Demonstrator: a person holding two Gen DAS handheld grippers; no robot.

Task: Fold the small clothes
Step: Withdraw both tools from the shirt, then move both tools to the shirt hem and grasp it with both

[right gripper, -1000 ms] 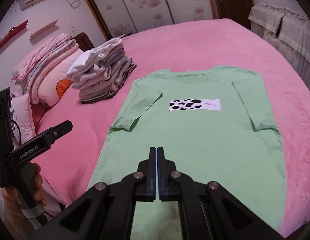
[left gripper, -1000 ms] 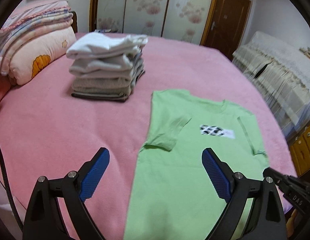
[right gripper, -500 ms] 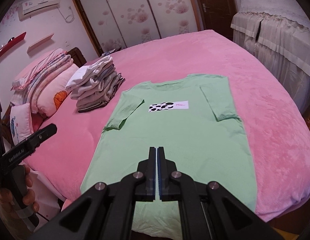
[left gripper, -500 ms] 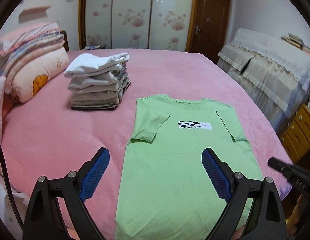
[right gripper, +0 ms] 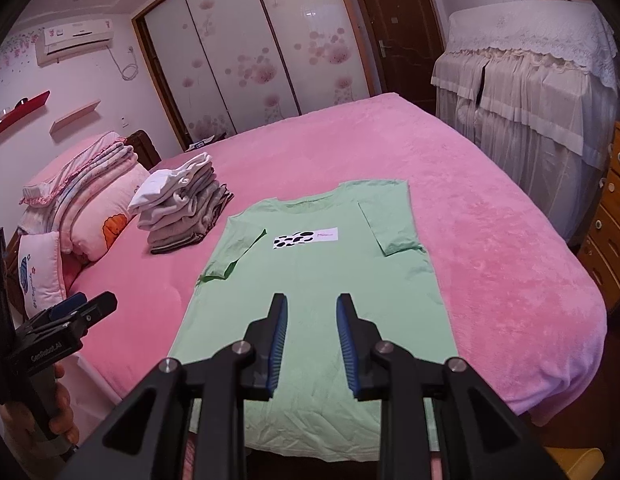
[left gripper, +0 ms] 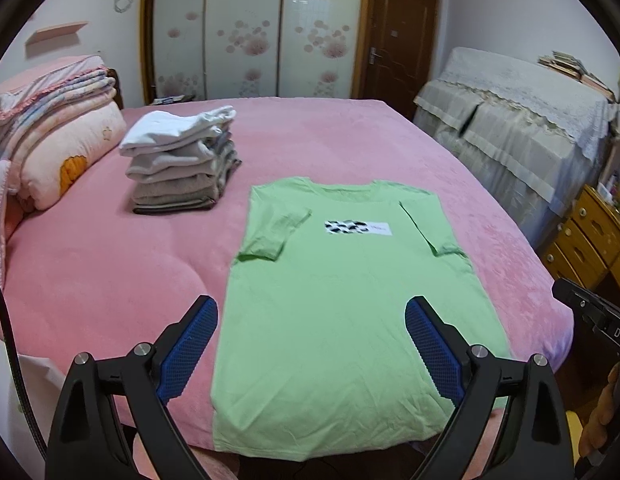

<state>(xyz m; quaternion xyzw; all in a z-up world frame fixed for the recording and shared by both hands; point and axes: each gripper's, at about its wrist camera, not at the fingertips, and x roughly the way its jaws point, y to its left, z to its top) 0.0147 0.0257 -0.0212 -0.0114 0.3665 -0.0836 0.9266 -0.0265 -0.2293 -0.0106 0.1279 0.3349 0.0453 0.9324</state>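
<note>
At the bottom of both frames, the left hand-held gripper [left gripper: 310, 344] gapes wide and the right hand-held gripper [right gripper: 311, 334] is opening, both empty above the hem of the green T-shirt [left gripper: 349, 300], lying flat on the pink bed [left gripper: 110, 280], sleeves folded in, its long axis running upframe to the collar.
</note>
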